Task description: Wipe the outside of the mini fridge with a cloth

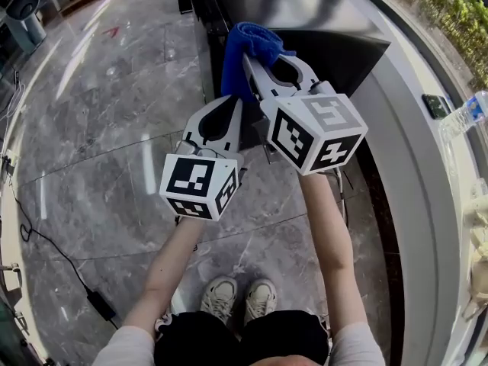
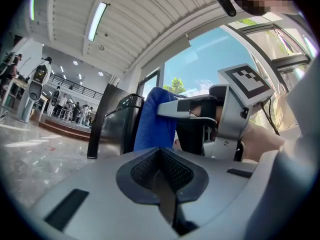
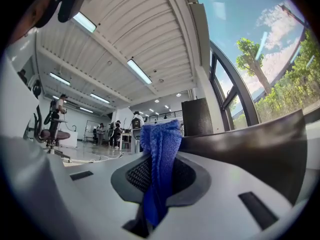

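Blue cloth [image 3: 159, 154] is pinched between the clenched jaws of the right gripper [image 1: 255, 61], and its bunched length runs on past the tips. Directly ahead and to the right lies the dark mini fridge [image 1: 335, 48]. The cloth is at the fridge's upper near corner; contact cannot be confirmed. Left gripper [image 2: 162, 171] sits beside and behind, jaws closed on nothing, so the right is judged nearer for wiping. No brand or legible writing found, only square markers on the gripper cubes.
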A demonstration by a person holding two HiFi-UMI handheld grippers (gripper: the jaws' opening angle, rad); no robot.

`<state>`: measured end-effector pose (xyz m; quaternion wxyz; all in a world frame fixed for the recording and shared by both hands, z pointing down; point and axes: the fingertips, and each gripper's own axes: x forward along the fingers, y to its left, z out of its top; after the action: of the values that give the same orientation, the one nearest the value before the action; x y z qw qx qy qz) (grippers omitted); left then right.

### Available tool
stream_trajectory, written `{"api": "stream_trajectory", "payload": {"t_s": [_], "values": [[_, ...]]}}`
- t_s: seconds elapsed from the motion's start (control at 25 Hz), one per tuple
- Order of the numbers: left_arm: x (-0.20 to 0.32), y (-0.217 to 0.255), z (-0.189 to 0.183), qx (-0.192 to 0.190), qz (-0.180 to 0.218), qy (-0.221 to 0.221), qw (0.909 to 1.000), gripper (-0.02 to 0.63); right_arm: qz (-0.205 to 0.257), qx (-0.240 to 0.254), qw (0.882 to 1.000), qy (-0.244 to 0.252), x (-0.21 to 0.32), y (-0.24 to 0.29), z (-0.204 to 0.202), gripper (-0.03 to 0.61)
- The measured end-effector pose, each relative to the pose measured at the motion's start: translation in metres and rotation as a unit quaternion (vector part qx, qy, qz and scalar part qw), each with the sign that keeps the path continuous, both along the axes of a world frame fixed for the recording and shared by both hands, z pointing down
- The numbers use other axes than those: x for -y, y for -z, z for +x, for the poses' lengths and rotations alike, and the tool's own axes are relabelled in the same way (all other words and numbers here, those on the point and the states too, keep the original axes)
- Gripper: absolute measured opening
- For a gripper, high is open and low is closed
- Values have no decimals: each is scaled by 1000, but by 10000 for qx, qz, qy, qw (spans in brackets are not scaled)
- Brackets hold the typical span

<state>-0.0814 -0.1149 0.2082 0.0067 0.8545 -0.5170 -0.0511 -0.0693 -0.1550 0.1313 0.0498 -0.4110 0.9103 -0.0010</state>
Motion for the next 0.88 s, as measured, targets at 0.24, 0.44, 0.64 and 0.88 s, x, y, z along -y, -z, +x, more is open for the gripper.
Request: {"api": "stream_trajectory", "payload": {"t_s": [0.24, 0.44, 0.64, 0.88], "values": [[13, -7, 22, -57, -9, -144, 9999, 5, 94, -84, 9989, -455, 17, -1, 54, 64], [27, -6, 62, 6, 30, -468, 9989, 5, 228, -155, 9947, -988, 38, 3, 117, 64], [39, -6, 95, -114, -13, -766, 9970, 5, 320, -478, 9898, -1300, 50, 9, 154, 64], [52, -17, 121, -86, -127, -880, 9960, 5, 307, -210, 9860, -1624, 63, 1, 194, 64]]}}
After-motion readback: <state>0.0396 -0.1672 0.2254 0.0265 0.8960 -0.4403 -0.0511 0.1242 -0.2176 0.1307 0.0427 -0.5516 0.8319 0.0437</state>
